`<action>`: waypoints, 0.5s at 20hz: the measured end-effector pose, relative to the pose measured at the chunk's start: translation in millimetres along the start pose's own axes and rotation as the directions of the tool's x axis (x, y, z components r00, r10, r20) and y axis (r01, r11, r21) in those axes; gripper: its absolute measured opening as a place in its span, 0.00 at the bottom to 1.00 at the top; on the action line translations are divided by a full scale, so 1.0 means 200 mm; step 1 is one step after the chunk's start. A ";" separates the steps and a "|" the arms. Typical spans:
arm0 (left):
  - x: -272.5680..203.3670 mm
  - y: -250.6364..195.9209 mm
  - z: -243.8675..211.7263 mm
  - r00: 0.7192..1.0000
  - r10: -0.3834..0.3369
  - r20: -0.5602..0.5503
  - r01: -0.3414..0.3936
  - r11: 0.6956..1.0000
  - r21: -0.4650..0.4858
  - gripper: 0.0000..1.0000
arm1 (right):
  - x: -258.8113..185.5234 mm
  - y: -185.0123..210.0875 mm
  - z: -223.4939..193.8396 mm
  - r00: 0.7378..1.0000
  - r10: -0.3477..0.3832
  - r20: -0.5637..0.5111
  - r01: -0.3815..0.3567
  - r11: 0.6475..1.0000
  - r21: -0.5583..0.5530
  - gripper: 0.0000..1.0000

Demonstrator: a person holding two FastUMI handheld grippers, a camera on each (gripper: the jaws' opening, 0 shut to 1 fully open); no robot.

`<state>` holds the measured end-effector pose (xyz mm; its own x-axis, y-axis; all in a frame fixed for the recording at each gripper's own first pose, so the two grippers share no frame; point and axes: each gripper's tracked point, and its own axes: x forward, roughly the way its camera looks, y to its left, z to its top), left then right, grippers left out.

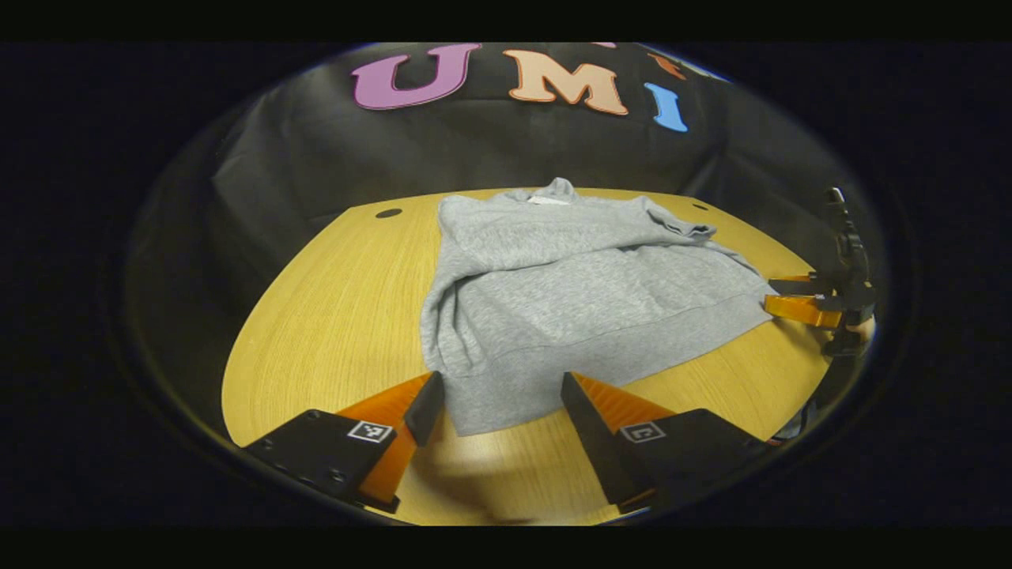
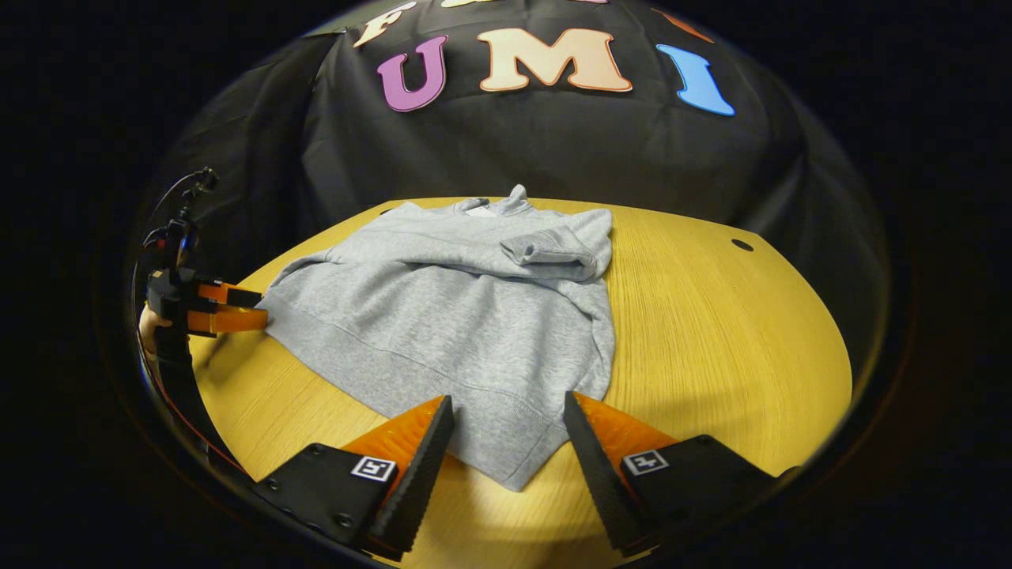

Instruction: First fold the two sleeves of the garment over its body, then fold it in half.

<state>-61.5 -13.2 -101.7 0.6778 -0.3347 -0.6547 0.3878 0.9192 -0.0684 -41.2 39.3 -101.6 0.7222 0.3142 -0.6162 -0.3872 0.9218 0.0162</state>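
A grey sweatshirt (image 1: 569,292) lies flat on the round wooden table (image 1: 332,316), collar toward the far wall, both sleeves lying folded across its body. One cuff (image 2: 545,253) rests near the chest. My left gripper (image 1: 500,387) is open, its fingers on either side of the near hem corner, just above the table. In the right gripper view the sweatshirt (image 2: 466,316) spreads ahead, and my right gripper (image 2: 507,407) is open around the other hem corner. Each gripper also appears in the other's view: the right gripper (image 1: 791,298) at the far right, the left gripper (image 2: 229,310) at the far left.
The bare table (image 2: 711,332) stretches to the right of the garment, with a small round hole (image 2: 742,245) near its far edge. Two such holes (image 1: 388,212) sit by the back rim. The black cloth wall hangs close behind the table. A hand (image 2: 146,324) holds the left gripper.
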 end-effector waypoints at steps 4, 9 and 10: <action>0.01 -0.06 0.01 0.999 -0.034 0.016 0.034 0.999 0.015 0.47 | -0.01 0.07 0.00 0.999 0.039 0.002 -0.038 0.999 -0.025 0.55; 0.02 -0.09 0.01 0.998 -0.050 0.035 0.049 0.998 0.029 0.12 | -0.05 0.11 -0.03 0.997 0.083 0.001 -0.083 0.996 0.028 0.17; 0.02 -0.08 0.03 0.998 -0.047 0.048 0.046 0.999 0.024 0.07 | -0.05 0.11 -0.02 0.997 0.077 0.007 -0.077 0.997 0.029 0.14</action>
<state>-62.0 -30.8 -99.2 0.6878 -0.3873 -0.6140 0.4337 0.8975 -0.0804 -59.0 55.2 -97.6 0.6939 0.3860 -0.6078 -0.4253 0.9009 0.0866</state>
